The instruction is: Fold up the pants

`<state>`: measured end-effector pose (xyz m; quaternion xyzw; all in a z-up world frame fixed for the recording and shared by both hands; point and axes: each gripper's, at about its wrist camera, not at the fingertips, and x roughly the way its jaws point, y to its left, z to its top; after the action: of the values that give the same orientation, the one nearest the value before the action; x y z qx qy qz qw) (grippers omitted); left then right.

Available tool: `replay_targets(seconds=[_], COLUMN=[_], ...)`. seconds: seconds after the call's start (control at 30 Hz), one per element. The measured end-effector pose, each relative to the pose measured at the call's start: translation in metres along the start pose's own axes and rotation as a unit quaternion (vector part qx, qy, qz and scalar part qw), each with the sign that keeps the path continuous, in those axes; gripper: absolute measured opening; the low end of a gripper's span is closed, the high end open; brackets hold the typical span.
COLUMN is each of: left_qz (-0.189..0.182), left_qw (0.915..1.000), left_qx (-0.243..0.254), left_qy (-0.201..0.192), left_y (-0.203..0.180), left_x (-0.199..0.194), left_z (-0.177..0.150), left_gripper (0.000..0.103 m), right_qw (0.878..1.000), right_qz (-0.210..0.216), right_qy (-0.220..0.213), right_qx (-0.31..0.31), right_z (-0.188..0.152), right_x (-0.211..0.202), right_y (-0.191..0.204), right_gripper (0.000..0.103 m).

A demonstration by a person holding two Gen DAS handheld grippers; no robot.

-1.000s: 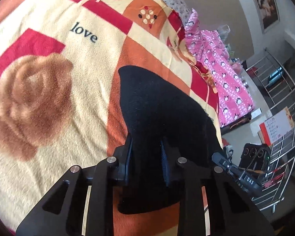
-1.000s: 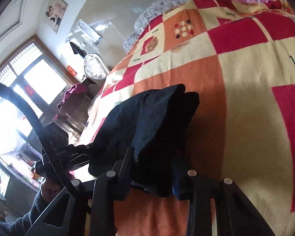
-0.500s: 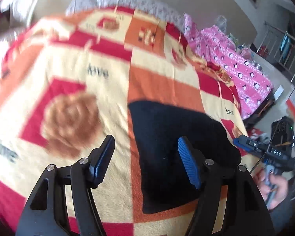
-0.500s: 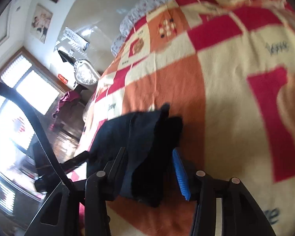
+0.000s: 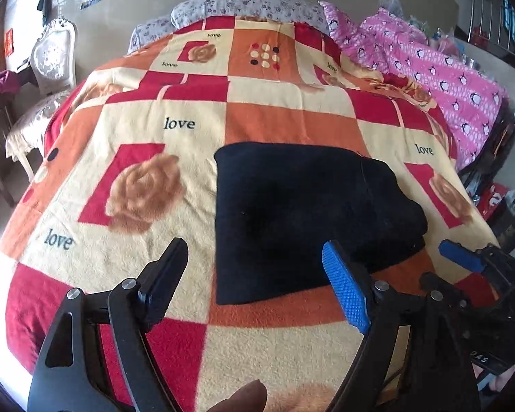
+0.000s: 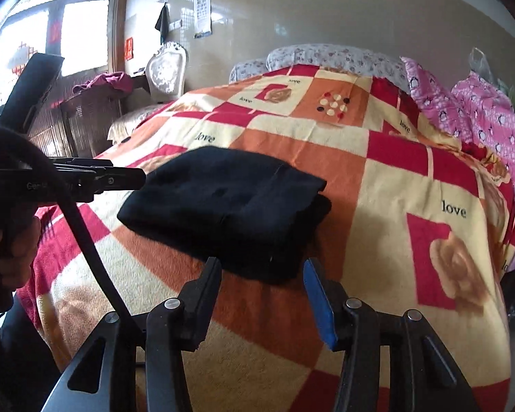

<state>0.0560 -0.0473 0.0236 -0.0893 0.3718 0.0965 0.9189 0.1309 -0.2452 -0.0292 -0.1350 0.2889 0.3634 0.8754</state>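
The black pants (image 5: pixel 302 216) lie folded into a flat rectangle on the checked red, orange and cream blanket (image 5: pixel 175 158); they also show in the right wrist view (image 6: pixel 230 206). My left gripper (image 5: pixel 254 267) is open and empty, held above and just short of the pants' near edge. My right gripper (image 6: pixel 262 278) is open and empty, just short of the pants' near corner. The right gripper's blue pad (image 5: pixel 460 257) shows at the right of the left wrist view. The left gripper (image 6: pixel 120 175) shows side-on at the left of the right wrist view.
A pink penguin-print quilt (image 5: pixel 439 65) lies along the bed's right side. Floral pillows (image 5: pixel 243 7) sit at the head. A white chair (image 5: pixel 53 58) stands left of the bed. A metal rack (image 5: pixel 498 20) stands at the far right.
Both grippers opened and let go of the pants, then pulled back from them. The pants now lie flat and folded on the blanket.
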Motion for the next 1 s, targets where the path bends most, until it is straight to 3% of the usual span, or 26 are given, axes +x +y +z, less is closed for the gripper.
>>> replay_targets(seconds=[0.2,0.37,0.57,0.73,1.0], left_qz=[-0.003,0.038,-0.002,-0.01,-0.027], left_qw=[0.9998,0.9986,0.9993,0.9981,0.9975], left_qx=[-0.001,0.025,0.011,0.0,-0.004], left_qy=[0.022,0.026,0.036,0.06,0.065], left_y=[-0.008,-0.021,-0.023,-0.02,-0.018], left_x=[0.001,0.004,0.003,0.008,0.01], left_z=[-0.006,-0.013,-0.017,-0.02,-0.023], left_gripper=[0.081,0.081,0.081,0.081,0.081], right_qw=[0.999,1.0,1.0,1.0,1.0], right_qz=[0.015,0.017,0.02,0.02,0.02], right_qy=[0.0,0.001,0.001,-0.002,-0.006], right_qx=[0.035,0.022,0.011,0.004,-0.006], right_z=[-0.005,-0.007,-0.009,-0.007,-0.005], right_x=[-0.001,-0.005,-0.007,-0.011,-0.014], right_y=[-0.001,0.007,0.015,0.021,0.026], right_gripper=[0.048,0.048,0.048,0.048,0.048])
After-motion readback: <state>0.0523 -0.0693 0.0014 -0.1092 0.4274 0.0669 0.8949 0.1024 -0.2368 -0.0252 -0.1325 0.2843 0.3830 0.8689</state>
